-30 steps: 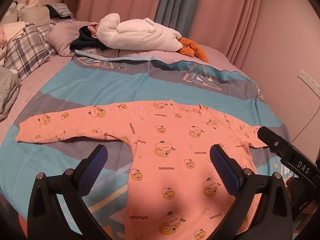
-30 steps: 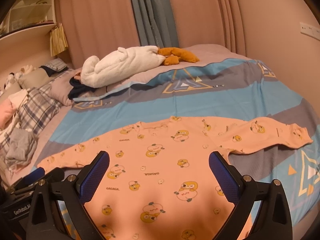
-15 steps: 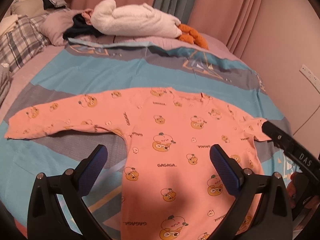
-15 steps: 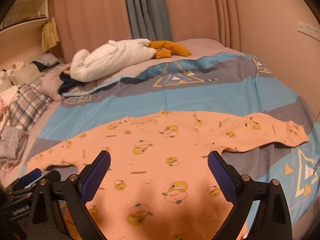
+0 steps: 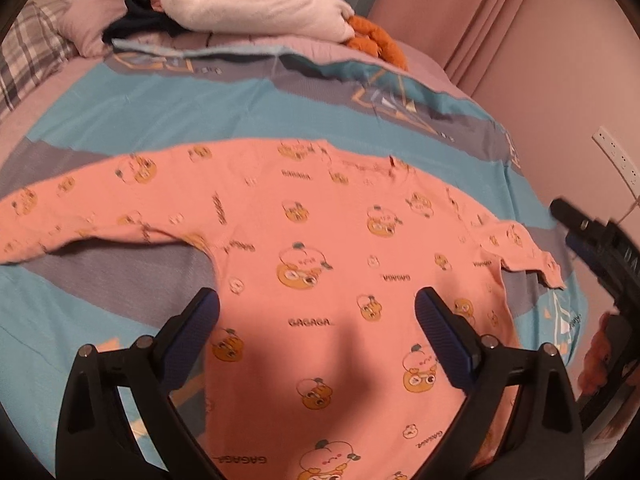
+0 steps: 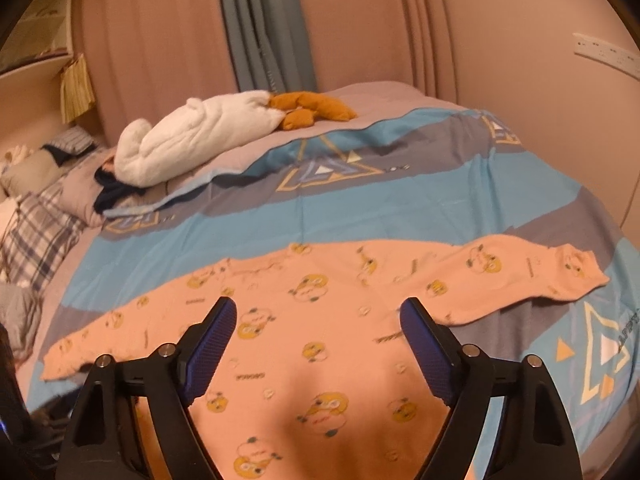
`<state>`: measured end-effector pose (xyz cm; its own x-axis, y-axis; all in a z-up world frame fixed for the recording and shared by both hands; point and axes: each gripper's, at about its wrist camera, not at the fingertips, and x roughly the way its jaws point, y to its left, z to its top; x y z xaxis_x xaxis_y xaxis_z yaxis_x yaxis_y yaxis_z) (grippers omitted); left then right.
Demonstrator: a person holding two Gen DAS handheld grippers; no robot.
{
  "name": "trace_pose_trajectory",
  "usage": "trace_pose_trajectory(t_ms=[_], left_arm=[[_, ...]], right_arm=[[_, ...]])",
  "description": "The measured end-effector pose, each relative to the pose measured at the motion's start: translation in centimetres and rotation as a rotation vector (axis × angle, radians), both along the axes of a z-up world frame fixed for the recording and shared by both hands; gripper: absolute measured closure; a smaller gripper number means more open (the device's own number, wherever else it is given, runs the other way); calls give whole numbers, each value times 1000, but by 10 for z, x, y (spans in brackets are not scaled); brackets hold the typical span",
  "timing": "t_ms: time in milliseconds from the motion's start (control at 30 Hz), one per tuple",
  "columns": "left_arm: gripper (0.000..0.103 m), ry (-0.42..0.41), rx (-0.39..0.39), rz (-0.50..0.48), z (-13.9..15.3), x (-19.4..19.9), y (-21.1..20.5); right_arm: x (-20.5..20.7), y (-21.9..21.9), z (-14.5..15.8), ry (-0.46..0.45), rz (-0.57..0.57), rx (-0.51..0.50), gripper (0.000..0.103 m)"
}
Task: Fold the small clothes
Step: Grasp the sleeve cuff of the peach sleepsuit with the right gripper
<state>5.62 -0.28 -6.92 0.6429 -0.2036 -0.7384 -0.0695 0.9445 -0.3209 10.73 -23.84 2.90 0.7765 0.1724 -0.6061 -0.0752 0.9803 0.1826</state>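
A pink long-sleeved baby garment (image 5: 312,248) printed with cartoon oranges lies spread flat on the bed, both sleeves stretched out sideways; it also fills the right wrist view as the pink garment (image 6: 320,304). My left gripper (image 5: 318,314) hovers open above its chest, nothing between the fingers. My right gripper (image 6: 318,320) hangs over the garment's body with its jaws closing; the blue pads (image 6: 420,332) stand apart and press on nothing. The right gripper's black body shows at the right edge of the left wrist view.
The bed carries a blue and grey patterned cover (image 6: 400,208). A white plush toy (image 6: 192,136) with orange feet, dark clothing and plaid pillows (image 6: 36,232) lie near the head end. Pink curtains and a wall with sockets (image 5: 616,156) bound the bed's far sides.
Both grippers have come closer to the garment, which now looks larger in both views. The left one tilted further down. The right gripper's fingers stand a little narrower than before.
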Motion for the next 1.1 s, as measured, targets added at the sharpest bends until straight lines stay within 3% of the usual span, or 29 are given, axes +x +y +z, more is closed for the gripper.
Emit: trace_pose_trajectory(t_ms=[133,333,400,467,700,867,933,1000,1067,1100], left_arm=[[8,19,-10,-28,-4,-1,-5],[14,55,-30,-60,-13,-3,-7],[18,76,-35,-65,-18,-3,-7],[21,99,-39,-66,-23,-2,-8],[23,134,-36,-58,-31,0,-10],[23,147,-31,-43,-34,4,-9],[23,154,-34,-37,-35,4,-7],[23,155,-41,-31,-35,6,-6],[23,158,-63,-21,-33,6,-2],[24,159,-72,-20,-32,7,0]], right_arm=[[11,-27,8,-2,-6,64,31],[33,-113,27,15,-17,298,32],[38,-147,28,33,-76,339,32],[44,-182,23,56,-198,314,32],[64,-268,-46,255,-552,239,47],[67,-296,-102,386,-680,319,54],[68,-306,-117,399,-695,332,56],[70,-302,-120,372,-688,326,64],[75,-304,-120,345,-682,301,96],[78,-306,-120,341,-676,297,96]])
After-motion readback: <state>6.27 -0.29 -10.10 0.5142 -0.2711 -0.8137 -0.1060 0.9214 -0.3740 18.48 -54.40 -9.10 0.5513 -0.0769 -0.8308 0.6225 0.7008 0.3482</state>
